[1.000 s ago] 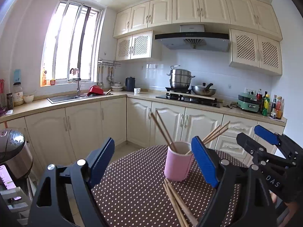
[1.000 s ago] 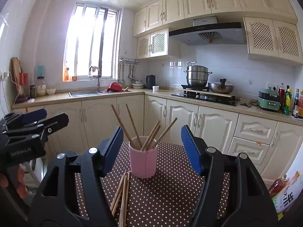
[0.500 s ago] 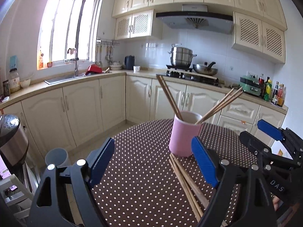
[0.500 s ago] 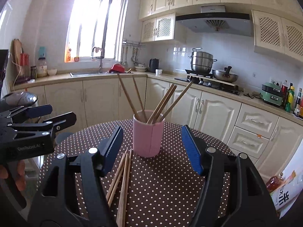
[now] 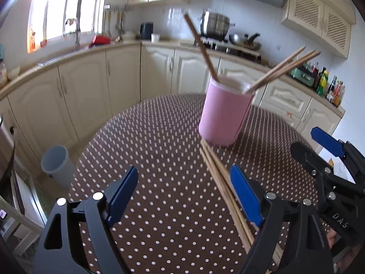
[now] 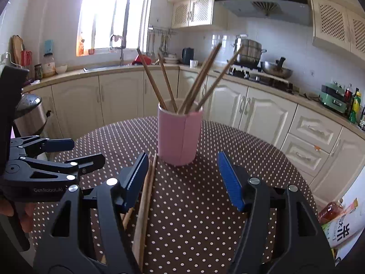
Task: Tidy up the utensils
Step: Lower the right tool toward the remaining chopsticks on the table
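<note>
A pink cup (image 5: 224, 114) stands on the brown polka-dot table (image 5: 159, 150) with several wooden chopsticks (image 5: 282, 67) leaning in it. It also shows in the right wrist view (image 6: 180, 134). A bundle of loose chopsticks (image 5: 224, 182) lies flat on the table in front of the cup, also seen in the right wrist view (image 6: 146, 196). My left gripper (image 5: 184, 194) is open and empty, above the table, with its right finger over the bundle. My right gripper (image 6: 182, 178) is open and empty, with its left finger beside the bundle.
The round table's far edge curves behind the cup. A grey bin (image 5: 58, 164) stands on the floor at the left. Kitchen cabinets (image 6: 114, 100) and a stove with pots (image 6: 251, 52) line the back. Bottles and a bag (image 6: 337, 219) sit low at the right.
Both grippers have moved forward and tipped down toward the table. The cup and loose chopsticks now look larger and nearer. Both grippers stay open.
</note>
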`<state>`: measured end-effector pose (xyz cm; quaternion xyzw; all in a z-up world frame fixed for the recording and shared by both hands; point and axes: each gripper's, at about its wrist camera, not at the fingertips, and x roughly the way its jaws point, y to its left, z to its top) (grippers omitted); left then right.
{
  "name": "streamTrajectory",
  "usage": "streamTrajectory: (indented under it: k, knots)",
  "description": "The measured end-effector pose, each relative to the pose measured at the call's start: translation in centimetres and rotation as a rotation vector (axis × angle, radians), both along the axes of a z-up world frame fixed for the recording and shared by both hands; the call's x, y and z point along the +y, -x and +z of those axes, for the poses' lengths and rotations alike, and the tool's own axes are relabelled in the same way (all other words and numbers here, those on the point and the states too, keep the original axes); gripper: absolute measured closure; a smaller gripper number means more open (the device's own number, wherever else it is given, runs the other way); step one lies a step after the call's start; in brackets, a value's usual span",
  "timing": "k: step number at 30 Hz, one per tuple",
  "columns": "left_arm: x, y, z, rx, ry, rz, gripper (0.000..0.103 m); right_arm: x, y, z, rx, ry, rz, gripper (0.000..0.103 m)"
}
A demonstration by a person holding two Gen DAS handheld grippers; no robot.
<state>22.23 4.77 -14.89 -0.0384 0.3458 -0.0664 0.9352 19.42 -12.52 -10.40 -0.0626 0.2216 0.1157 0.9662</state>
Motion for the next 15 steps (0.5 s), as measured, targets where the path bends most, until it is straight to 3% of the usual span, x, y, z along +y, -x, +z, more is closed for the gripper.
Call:
streamTrajectory:
  k: [15]
  knots:
    - [-3.8, -4.6, -4.8, 0.202, -0.09, -0.053, 0.021, -1.7, -2.4, -3.1, 0.15, -0.039, 0.001, 0.04]
